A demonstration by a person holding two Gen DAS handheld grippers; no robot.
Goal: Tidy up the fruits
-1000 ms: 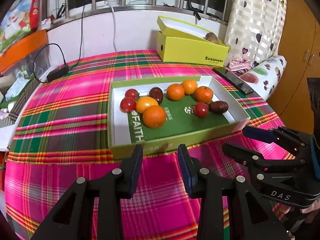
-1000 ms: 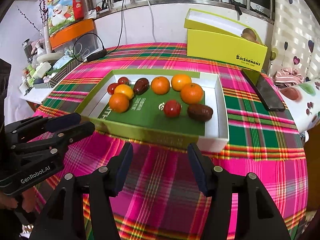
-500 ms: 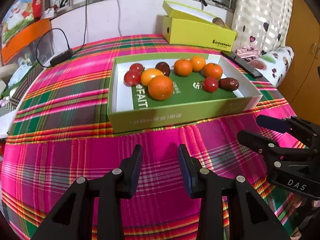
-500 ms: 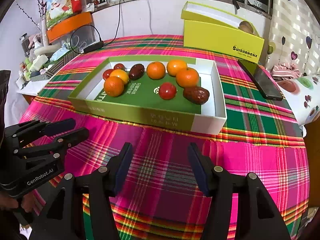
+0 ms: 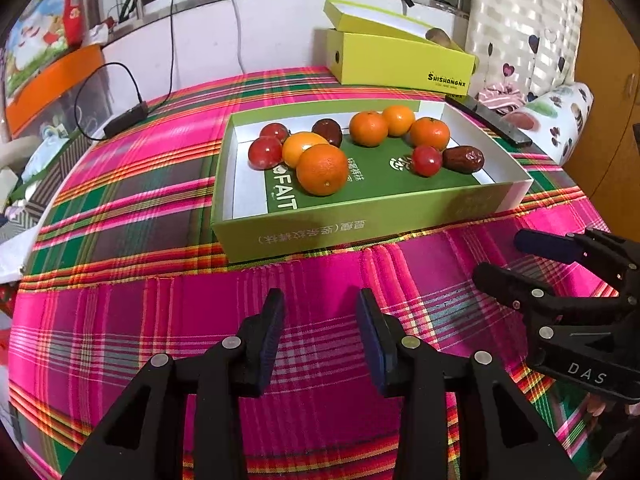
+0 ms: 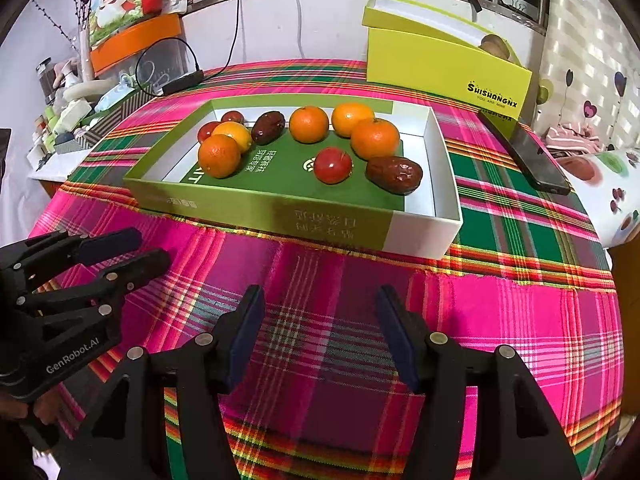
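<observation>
The fruits sit loose in the shallow green tray (image 6: 260, 210) in the middle of the plaid tablecloth (image 6: 500, 320); oranges (image 6: 308, 124) bunched toward the far side, one big orange (image 5: 322, 168) at the near left with the red fruits (image 5: 265, 152), a lone red one (image 6: 332, 165) and a dark date (image 6: 394, 174) at the right; nothing sorted yet, nothing lifted out. Now the change: both views have dropped lower against the cloth than a second ago, and the tray's near wall looms taller and closer. The left gripper (image 5: 320, 320) has its jaws just easing wider, a modest gap, nothing but cloth between them; the right gripper (image 6: 320, 320) likewise just opening, spread broader, also empty. I'd call this the set-up for a first reach; both tools are short of the tray, well apart from any fruit. Behind, the yellow box (image 6: 444, 68) stands open by the wall, a likely destination; a phone (image 6: 528, 156) lies beside the tray.
</observation>
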